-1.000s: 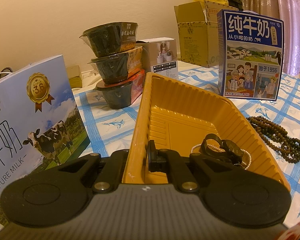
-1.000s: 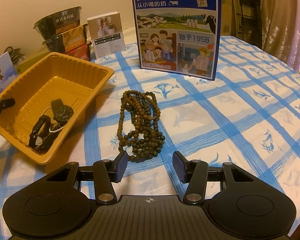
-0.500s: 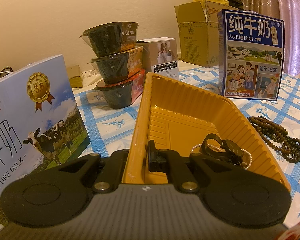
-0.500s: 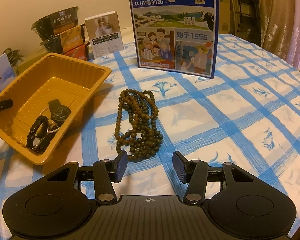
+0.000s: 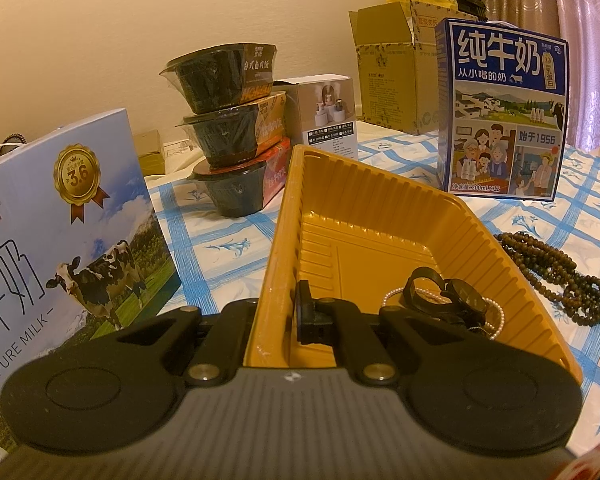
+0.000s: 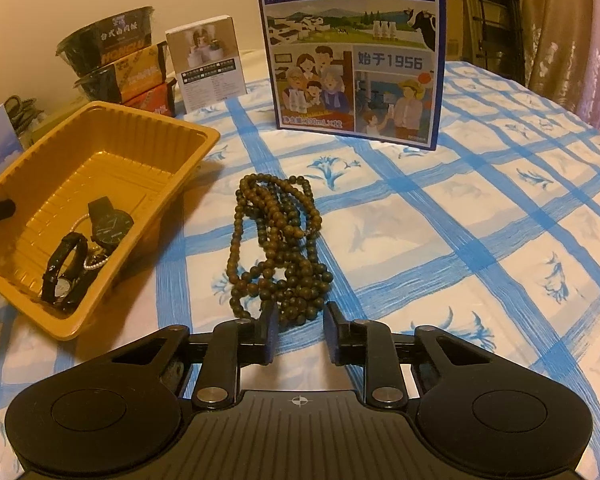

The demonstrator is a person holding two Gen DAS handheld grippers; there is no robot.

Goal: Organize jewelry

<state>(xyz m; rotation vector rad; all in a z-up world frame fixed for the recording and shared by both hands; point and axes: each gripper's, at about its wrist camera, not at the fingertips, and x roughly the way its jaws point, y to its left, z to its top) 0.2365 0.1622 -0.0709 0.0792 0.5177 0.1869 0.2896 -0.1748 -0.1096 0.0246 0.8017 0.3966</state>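
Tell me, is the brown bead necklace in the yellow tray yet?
Not yet. The bead necklace lies on the tablecloth beside the yellow tray.

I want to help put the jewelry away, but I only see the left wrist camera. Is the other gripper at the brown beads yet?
Observer: Yes. The right gripper has its jaws on either side of the near end of the brown beads. They have just been closing, but a gap shows, so no squeeze yet.
Operator: Is anything hiding in the tray?
Observer: A small watch with a pale dial lies in the corner of the yellow tray nearest that gripper, in front of the big black watch.
Operator: What's past the beads?
Observer: Only bare checked tablecloth to their right.
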